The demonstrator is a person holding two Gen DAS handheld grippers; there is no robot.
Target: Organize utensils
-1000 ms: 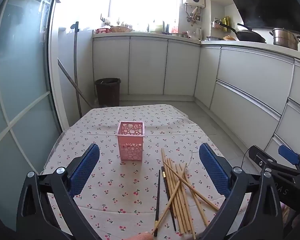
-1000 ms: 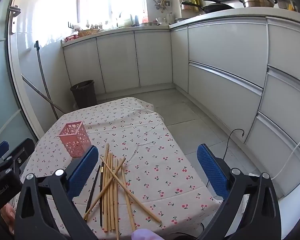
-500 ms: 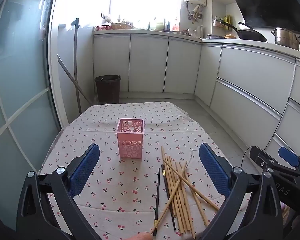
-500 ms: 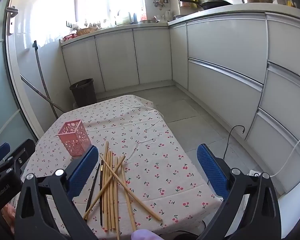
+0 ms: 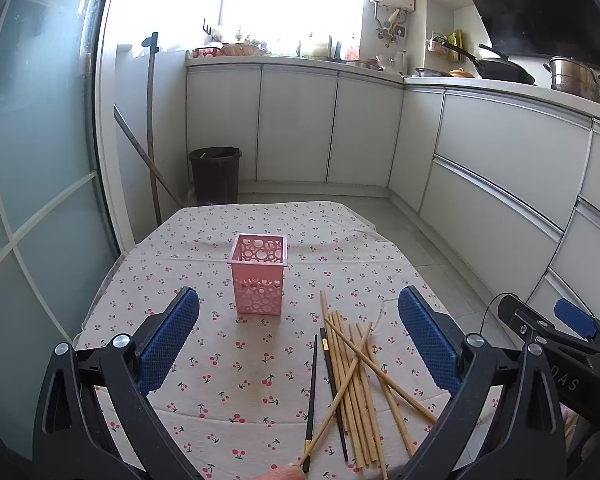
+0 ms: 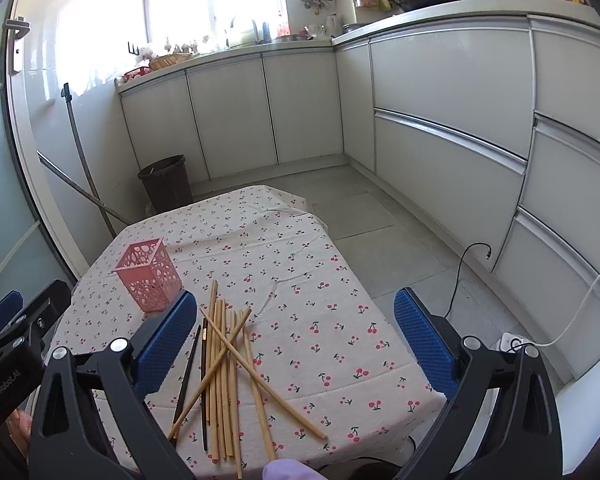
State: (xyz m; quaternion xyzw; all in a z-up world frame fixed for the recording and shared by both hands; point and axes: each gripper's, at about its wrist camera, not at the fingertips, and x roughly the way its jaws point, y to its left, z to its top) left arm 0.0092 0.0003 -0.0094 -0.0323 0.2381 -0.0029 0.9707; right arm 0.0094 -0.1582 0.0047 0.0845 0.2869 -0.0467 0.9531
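Pink holder (image 5: 259,279), one, stands far-left of maybe ten wooden chopsticks (image 5: 358,384) and two black chopsticks (image 5: 311,394); our left gripper (image 5: 298,344) and right gripper (image 6: 296,344) are spread, empty.

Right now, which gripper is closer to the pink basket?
Left. The left gripper points straight at the pink basket, just short of it. The right gripper hangs over the chopsticks, with the basket off to its left.

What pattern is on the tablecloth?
Small red cherries on a pale tablecloth, clearest in the right wrist view.
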